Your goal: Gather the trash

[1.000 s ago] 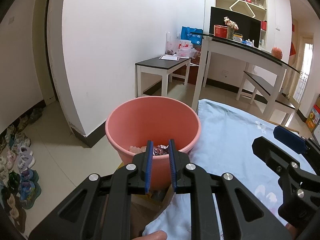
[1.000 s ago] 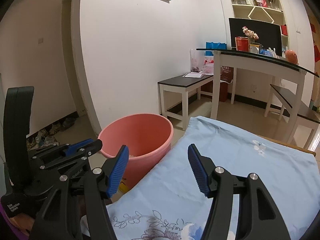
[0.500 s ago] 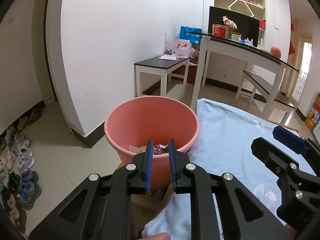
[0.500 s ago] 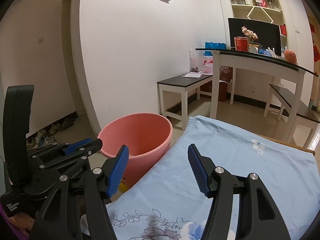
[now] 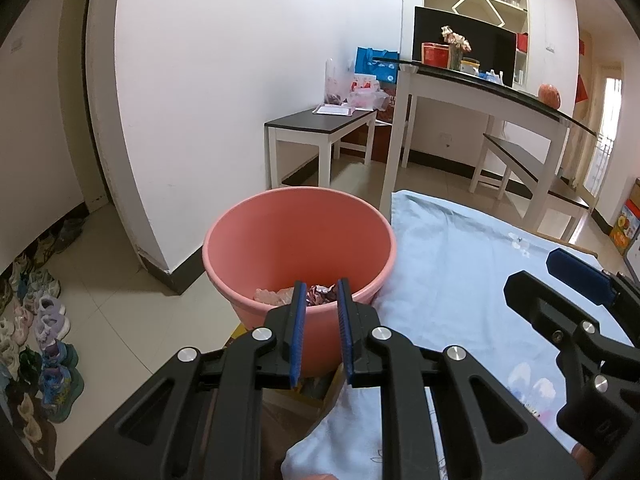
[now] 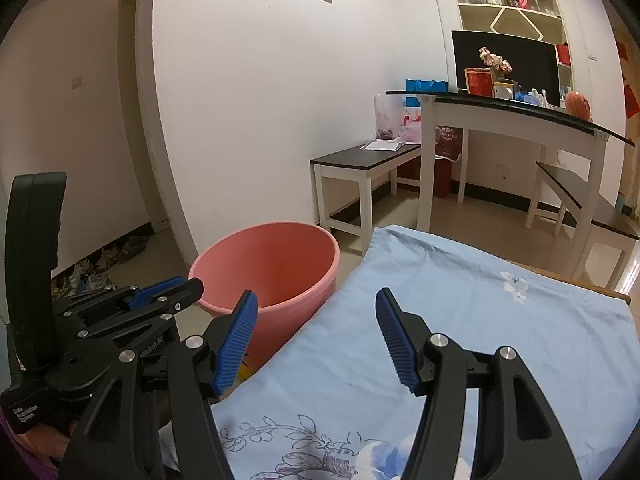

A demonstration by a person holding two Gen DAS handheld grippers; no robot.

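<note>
A pink plastic bucket (image 5: 298,236) stands on the floor beside the cloth-covered table; it also shows in the right wrist view (image 6: 268,264). Crumpled wrappers (image 5: 320,294) lie at its bottom. My left gripper (image 5: 322,310) hovers just short of the bucket's near rim, its jaws a narrow gap apart and empty. My right gripper (image 6: 316,336) is open wide and empty above the light blue tablecloth (image 6: 460,320), to the right of the bucket. The left gripper's body shows in the right wrist view (image 6: 120,312).
A white wall corner (image 5: 132,200) stands just behind the bucket. Shoes (image 5: 44,320) line the floor at left. A low bench (image 5: 320,128), a tall table (image 5: 480,84) and a second bench (image 5: 532,164) stand behind.
Both views have shifted slightly; the bucket sits a little lower and nearer in the left wrist view. Both grippers keep the same opening.
</note>
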